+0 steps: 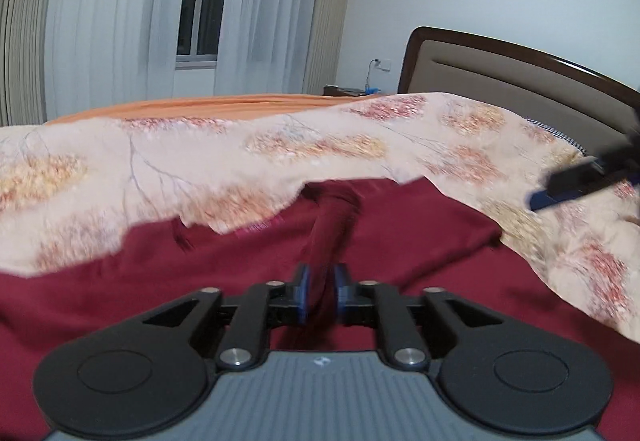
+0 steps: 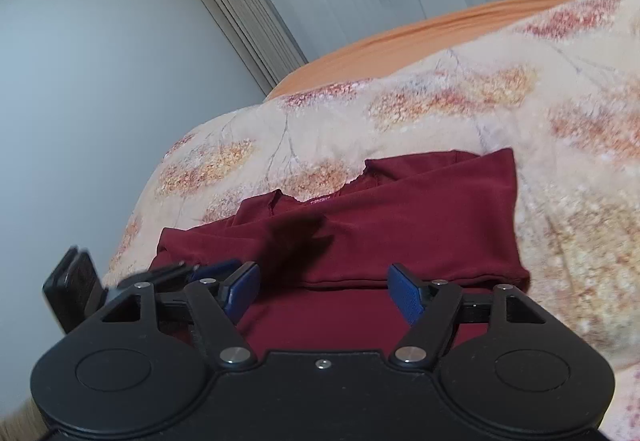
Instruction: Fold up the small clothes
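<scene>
Maroon shirt (image 2: pixel 400 225) on floral quilt (image 2: pixel 440 109), one fold across, judged partly done. Left gripper (image 1: pixel 322 291) pinching raised shirt ridge. Right gripper (image 2: pixel 322 291) spread, empty, over near hem. Remaining: more folds, flatten.

Text: none legible | shirt (image 2: pixel 400 225): pink neck print at 12 o'clock, blurred, unreadable | both views.
</scene>
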Demonstrator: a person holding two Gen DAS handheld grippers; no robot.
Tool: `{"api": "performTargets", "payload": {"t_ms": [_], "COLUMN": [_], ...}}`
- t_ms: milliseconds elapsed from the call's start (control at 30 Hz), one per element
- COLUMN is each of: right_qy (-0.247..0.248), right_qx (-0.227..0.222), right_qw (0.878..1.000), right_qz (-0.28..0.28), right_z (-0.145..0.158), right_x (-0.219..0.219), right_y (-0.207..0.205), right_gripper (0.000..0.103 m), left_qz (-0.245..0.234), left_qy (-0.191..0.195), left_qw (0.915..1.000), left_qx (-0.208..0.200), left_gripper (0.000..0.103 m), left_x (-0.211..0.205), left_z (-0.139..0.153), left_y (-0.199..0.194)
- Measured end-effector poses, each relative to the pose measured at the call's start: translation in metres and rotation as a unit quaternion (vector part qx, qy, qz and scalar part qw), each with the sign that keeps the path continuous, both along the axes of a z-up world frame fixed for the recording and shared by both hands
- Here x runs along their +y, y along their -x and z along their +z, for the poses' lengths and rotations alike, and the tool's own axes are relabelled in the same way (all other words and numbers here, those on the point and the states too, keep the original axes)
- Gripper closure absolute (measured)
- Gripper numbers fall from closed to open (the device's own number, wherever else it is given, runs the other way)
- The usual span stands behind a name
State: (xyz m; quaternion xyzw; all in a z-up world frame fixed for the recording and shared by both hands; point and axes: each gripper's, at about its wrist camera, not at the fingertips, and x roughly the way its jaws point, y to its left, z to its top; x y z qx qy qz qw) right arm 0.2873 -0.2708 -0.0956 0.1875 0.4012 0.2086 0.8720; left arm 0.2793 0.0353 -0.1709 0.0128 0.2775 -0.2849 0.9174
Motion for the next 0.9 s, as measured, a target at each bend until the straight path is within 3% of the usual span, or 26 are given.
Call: {"api": "performTargets", "payload": {"t_ms": [33,67,100,233,333,600,633,667,767,900], "right_qy": [-0.007,-0.018,-0.030,-0.051,-0.036,-0.061,-0.061,-0.058,-0.069,-0.107], "right_qx": [0.010,0.023,0.038,0.085,0.096,0.102,0.103,0.101,0.075,0.039], "right_qw": [1.000,1.000,0.999,0.995,0.994,0.993,0.993,0.993,0.994,0.992], "right_qz": [-0.002,-0.004,-0.007,-0.031,-0.041,-0.005,0.004,0.016,0.025,-0.062], "right_z": [-0.005,-0.011,-0.018,-0.048,-0.070,-0.101,-0.102,-0.102,-0.090,-0.064], "right_x": [0.004,0.008,0.013,0.033,0.043,0.055,0.057,0.060,0.051,-0.009], "right_y": [-0.007,-0.016,-0.025,-0.061,-0.080,-0.104,-0.104,-0.104,-0.100,-0.097], "right_gripper": [0.027,0.027,0.027,0.028,0.033,0.077,0.082,0.094,0.096,0.097], "left_qz": [0.002,0.007,0.011,0.029,0.065,0.195,0.208,0.220,0.249,0.277], "left_qy": [0.001,0.004,0.006,0.022,0.056,0.133,0.139,0.146,0.170,0.170], "left_qw": [1.0000,0.9999,0.9998,0.9993,0.9963,0.9714,0.9679,0.9644,0.9534,0.9446], "left_qx": [-0.001,-0.008,-0.013,-0.009,-0.012,-0.022,-0.020,-0.016,0.010,0.045], "left_gripper": [0.057,0.039,0.034,0.034,0.033,0.027,0.027,0.027,0.024,0.024], "left_x": [-0.003,-0.004,-0.003,0.015,0.050,0.164,0.174,0.184,0.207,0.223], "left_z": [0.001,0.001,-0.001,0.010,0.027,0.062,0.063,0.062,0.051,0.037], "left_y": [0.008,0.015,0.021,0.040,0.048,0.039,0.036,0.033,0.019,-0.006]}}
